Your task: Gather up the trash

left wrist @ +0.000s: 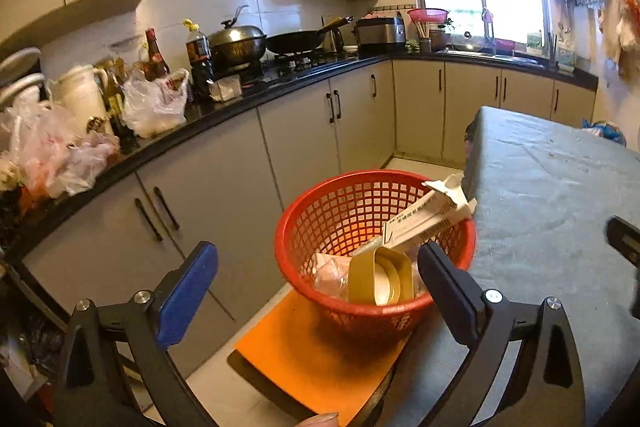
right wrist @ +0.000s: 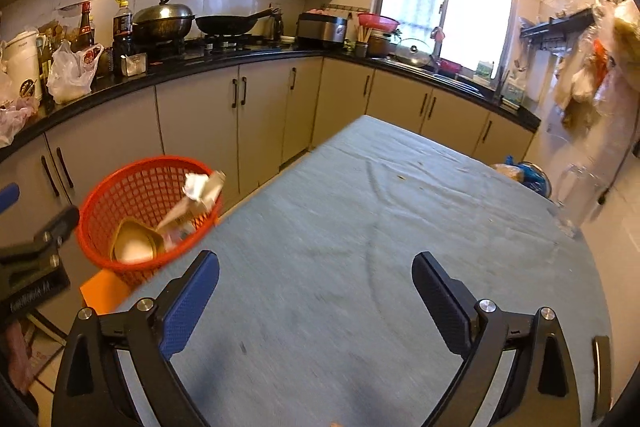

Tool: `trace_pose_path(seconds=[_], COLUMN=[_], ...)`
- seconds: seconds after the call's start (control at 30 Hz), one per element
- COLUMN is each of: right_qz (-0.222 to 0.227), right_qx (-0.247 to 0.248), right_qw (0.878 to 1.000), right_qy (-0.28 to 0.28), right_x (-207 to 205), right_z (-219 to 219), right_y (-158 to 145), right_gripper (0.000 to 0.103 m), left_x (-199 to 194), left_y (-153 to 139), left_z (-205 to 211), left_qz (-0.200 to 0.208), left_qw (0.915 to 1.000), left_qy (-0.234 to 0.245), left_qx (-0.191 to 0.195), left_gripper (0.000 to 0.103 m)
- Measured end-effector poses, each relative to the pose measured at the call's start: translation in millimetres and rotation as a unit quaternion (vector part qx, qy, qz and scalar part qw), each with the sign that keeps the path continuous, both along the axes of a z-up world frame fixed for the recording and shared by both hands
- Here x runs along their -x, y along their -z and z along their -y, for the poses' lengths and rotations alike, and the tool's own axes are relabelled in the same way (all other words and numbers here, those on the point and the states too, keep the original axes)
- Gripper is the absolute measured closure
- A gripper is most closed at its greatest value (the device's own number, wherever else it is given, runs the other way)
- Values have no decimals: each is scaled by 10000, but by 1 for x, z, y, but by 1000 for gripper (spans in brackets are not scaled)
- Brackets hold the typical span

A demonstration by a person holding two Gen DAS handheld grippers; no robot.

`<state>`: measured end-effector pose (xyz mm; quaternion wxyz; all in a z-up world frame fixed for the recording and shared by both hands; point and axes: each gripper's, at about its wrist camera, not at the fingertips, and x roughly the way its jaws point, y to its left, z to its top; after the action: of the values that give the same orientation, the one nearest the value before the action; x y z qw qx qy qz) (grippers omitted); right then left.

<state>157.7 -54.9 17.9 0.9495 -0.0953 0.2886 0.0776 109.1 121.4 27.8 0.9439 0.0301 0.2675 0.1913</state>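
Red mesh plastic: the wastebasket [left wrist: 374, 247] sits low centre in the left wrist view, on an orange stool [left wrist: 316, 359] beside the table edge, and holds the collected trash. Inside it lie a gold tin [left wrist: 382, 277], a long white carton [left wrist: 430, 217] leaning out over the rim toward the upper right, and some clear wrapping [left wrist: 330, 275] at the bottom left.

Left gripper [left wrist: 318, 287]: spread wide, nothing between the pads, hanging just in front of the basket. Right gripper [right wrist: 316, 303]: likewise spread and empty, over the grey-blue tablecloth [right wrist: 400, 207], with the basket at middle left of that view.

Judged as the end of a drop, both loads seemingly let go over the basket. To finish it well:
- Keep both pairs of fingers wide while backing off, so no pad catches the carton's protruding end or the rim.
- Pull away up and back rather than sideways; the basket looks light and perched, easy to nudge off the stool.
- Check the carton: leaning, probably stable, but a push deeper would make it safer.
- Scan the cloth before calling it done. Only small specks show near upper centre of the right wrist view, too small to identify; a blue bag [right wrist: 528, 175] at the far right edge seems to lie beyond the table.
- Leave the counter bags at upper left alone unless clearly waste.
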Motion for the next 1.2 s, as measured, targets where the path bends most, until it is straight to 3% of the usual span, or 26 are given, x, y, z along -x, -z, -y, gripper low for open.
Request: trace_pose_path(seconds=[0.13, 0.5, 1.2], right_qz=[24, -130, -169], right_qx=[-3, -258, -116], right_qw=[9999, 9989, 9988], right_qy=[107, 372, 446], right_x=[31, 85, 84], right_z=[25, 64, 56], right_y=[5, 22, 25], right_gripper=[2, 1, 1], left_x=[18, 61, 56], left_y=[2, 9, 18], left_z=[19, 50, 38], left_qz=[49, 252, 183], left_qw=[9998, 9987, 9988], left_qy=[107, 422, 361], left_qx=[-135, 151, 289], left_gripper=[3, 3, 3])
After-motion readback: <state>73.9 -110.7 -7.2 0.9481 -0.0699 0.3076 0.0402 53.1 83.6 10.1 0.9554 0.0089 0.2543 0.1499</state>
